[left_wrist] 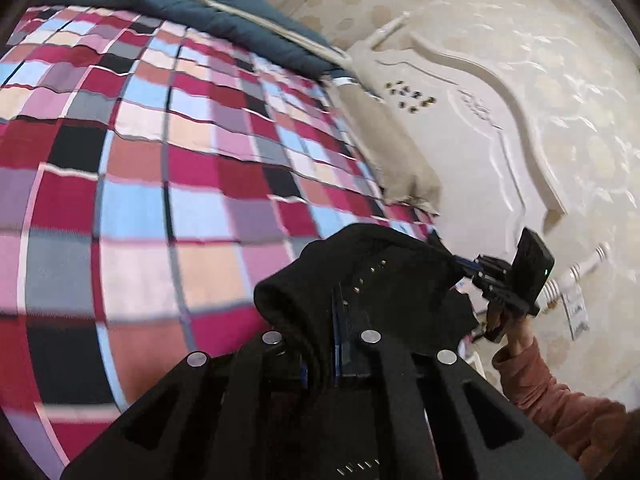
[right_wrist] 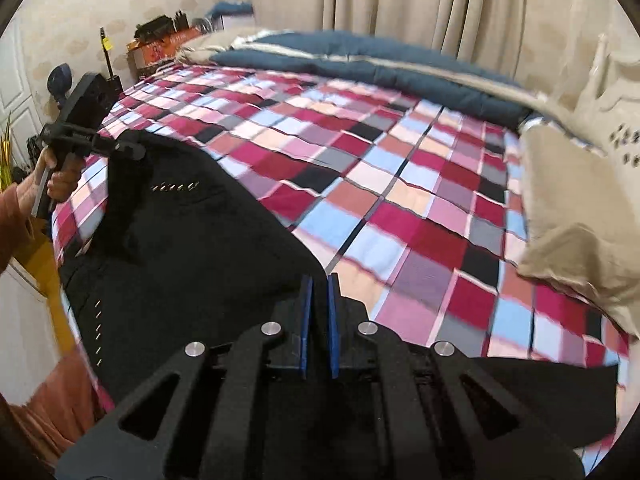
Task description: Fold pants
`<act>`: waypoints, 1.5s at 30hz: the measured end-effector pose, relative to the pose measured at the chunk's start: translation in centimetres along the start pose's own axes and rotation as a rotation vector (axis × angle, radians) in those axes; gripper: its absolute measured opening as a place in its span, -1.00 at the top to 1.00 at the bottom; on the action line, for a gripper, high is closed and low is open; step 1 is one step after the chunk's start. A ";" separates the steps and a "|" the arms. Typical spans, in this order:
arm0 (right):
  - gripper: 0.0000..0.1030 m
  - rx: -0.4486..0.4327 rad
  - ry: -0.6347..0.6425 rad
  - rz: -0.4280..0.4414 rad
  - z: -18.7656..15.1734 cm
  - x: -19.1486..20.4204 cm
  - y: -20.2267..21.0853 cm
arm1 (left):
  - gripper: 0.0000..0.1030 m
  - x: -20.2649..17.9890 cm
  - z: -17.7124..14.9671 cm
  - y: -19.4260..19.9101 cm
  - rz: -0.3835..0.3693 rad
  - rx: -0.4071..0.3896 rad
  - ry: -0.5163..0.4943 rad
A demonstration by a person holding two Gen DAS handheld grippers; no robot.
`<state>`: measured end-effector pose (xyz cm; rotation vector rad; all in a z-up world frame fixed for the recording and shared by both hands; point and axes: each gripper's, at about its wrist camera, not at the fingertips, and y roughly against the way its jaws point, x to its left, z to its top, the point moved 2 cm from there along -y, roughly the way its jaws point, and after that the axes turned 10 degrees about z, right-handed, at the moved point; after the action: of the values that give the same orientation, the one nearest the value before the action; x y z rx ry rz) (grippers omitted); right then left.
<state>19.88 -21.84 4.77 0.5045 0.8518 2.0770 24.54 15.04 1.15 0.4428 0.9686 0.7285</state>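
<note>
While both pairs of fingers (right_wrist: 307, 312) stay out of the open, the left gripper (left_wrist: 340, 320) and right gripper (right_wrist: 318, 312) each clamp the black pants (right_wrist: 180, 240), which drape from lower left over the checkered bed (right_wrist: 400, 184); a pillow (right_wrist: 568, 220) lies right.

Both tongs, left (left_wrist: 346, 344) and right (right_wrist: 319, 320), are clamped shut, each gripped by a sleeved hand (left_wrist: 516, 332).
</note>
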 end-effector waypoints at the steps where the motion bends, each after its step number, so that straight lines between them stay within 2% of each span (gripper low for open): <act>1: 0.87 -0.017 0.026 -0.026 -1.3 1.5 0.9 | 0.85 -0.6 -1.0 0.3 -0.001 -0.007 -0.007; 3: 0.87 -0.025 0.071 -0.071 -3.8 4.3 1.7 | 0.85 -1.0 -2.9 1.1 -0.016 -0.015 0.008; 7: 0.87 -0.006 0.100 -0.107 -9.8 8.5 1.9 | 0.83 -0.6 -8.3 2.4 -0.066 -0.035 0.100; 11: 0.85 0.039 0.020 -0.092 -14.5 9.6 0.4 | 0.80 0.3 -13.4 2.4 -0.059 -0.010 0.169; 13: 0.74 0.062 -0.027 -0.089 -16.1 9.7 -0.7 | 0.74 1.1 -15.6 1.6 -0.005 0.027 0.199; 15: 0.69 0.037 -0.072 -0.091 -16.9 9.7 -1.0 | 0.72 1.8 -16.7 1.6 0.004 0.017 0.227; 17: 0.61 0.013 -0.124 -0.077 -17.1 9.6 -0.5 | 0.66 2.2 -17.8 2.5 -0.020 -0.026 0.275; 20: 0.20 -0.043 -0.208 -0.023 -17.1 10.0 1.3 | 0.53 1.5 -18.8 3.9 0.042 -0.082 0.250; 21: -0.13 -0.072 -0.247 0.003 -17.1 10.0 2.1 | 0.51 1.0 -19.3 4.3 0.074 -0.100 0.232; 22: -0.33 -0.096 -0.272 0.018 -17.4 10.1 2.8 | 0.47 0.4 -19.6 4.7 0.108 -0.120 0.216; 26: -0.34 -0.156 -0.404 0.084 -18.7 9.8 4.4 | 0.24 0.1 -20.8 5.4 0.203 -0.154 0.232; 30: -0.34 -0.198 -0.517 0.129 -19.8 8.8 4.9 | 0.07 1.1 -22.3 6.5 0.161 -0.210 0.363; 33: -0.34 -0.213 -0.556 0.126 -20.2 8.6 4.9 | 0.05 1.6 -23.9 6.7 0.099 -0.238 0.476; 39: -0.34 -0.242 -0.639 0.166 -20.7 7.8 5.0 | 0.05 0.9 -24.5 5.2 -0.049 -0.284 0.583; 42: -0.34 -0.252 -0.682 0.180 -20.9 7.4 5.0 | 0.05 0.7 -24.3 4.9 -0.093 -0.317 0.652; 45: -0.34 -0.279 -0.733 0.196 -21.3 6.9 5.4 | 0.05 0.2 -24.0 5.3 -0.112 -0.364 0.678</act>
<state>0.06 -27.03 -5.73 1.1274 0.0853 1.9113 2.03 19.32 -7.80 -0.1995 1.4409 0.9535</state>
